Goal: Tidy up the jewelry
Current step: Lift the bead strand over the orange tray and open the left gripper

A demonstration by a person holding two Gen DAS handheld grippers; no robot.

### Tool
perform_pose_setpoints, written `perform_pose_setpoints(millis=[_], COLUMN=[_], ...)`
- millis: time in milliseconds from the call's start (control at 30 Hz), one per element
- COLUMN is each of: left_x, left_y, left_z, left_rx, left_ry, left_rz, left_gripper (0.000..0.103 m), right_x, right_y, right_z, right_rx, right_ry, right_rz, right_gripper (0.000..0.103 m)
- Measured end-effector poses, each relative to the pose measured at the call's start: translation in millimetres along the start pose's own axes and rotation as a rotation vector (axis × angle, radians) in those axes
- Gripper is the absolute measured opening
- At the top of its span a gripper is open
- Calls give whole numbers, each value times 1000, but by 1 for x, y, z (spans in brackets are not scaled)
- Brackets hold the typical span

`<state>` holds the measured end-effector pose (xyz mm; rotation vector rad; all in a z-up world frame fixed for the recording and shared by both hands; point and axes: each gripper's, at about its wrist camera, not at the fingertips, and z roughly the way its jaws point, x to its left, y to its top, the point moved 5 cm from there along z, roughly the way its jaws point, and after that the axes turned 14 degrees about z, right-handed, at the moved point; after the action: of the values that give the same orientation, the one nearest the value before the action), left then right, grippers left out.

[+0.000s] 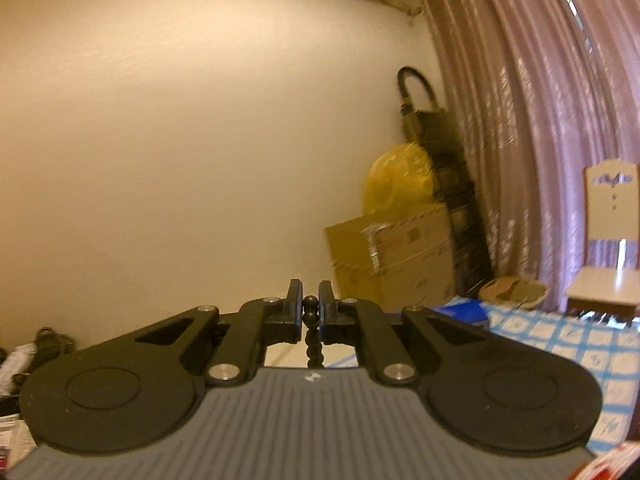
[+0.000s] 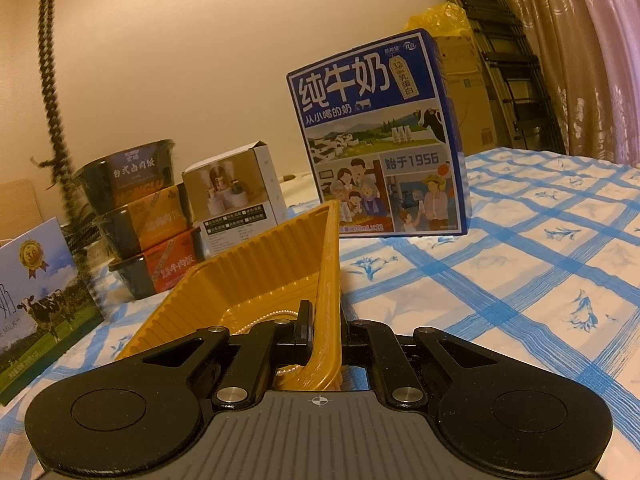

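1. The left gripper (image 1: 310, 308) is clamped on a black bead necklace (image 1: 311, 328); its strand hangs below the fingers, and in the right wrist view it dangles high at the far left of the right tongs.
2. The right gripper (image 2: 325, 322) is pinched on the near wall of a yellow ribbed tray (image 2: 256, 268), one finger inside and one outside.
3. A pearl strand (image 2: 272, 316) already lies on the tray floor, just left of the inner finger.
4. To do this step well, I judge the right tongs should hold the tray steady and level while the left carries the beads over the open tray, lowers until the tail pools on the floor, and only then lets go, clear of the pearls to avoid tangling.
5. Straight ahead of the right tongs stands a blue milk carton (image 2: 380, 136), reading "纯牛奶", "从小喝的奶", "始于1956".
6. Further left are stacked meal tubs (image 2: 144, 216); the top reads "台式卤肉饭", the lower labels blur.
7. At the far left a card (image 2: 36, 288) shows a cow, a "3.6" medal and "MILK".
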<state>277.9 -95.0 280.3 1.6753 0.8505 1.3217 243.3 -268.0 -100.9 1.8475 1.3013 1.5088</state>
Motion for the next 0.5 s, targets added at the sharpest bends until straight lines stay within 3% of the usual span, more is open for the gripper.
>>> perform_pose_setpoints(millis=[167,500], left_x=[-24,-82], left_y=[-6,-101], left_z=[13,55], left_rx=[-2,232], left_ry=[-65,-276], left_rz=[-41,-180], left_gripper=[6,6], right_x=[0,0], right_y=[0,-1], right_z=[0,0], right_rx=[1,5], right_ry=[1,1], right_rz=[1,6], right_gripper=[8,8])
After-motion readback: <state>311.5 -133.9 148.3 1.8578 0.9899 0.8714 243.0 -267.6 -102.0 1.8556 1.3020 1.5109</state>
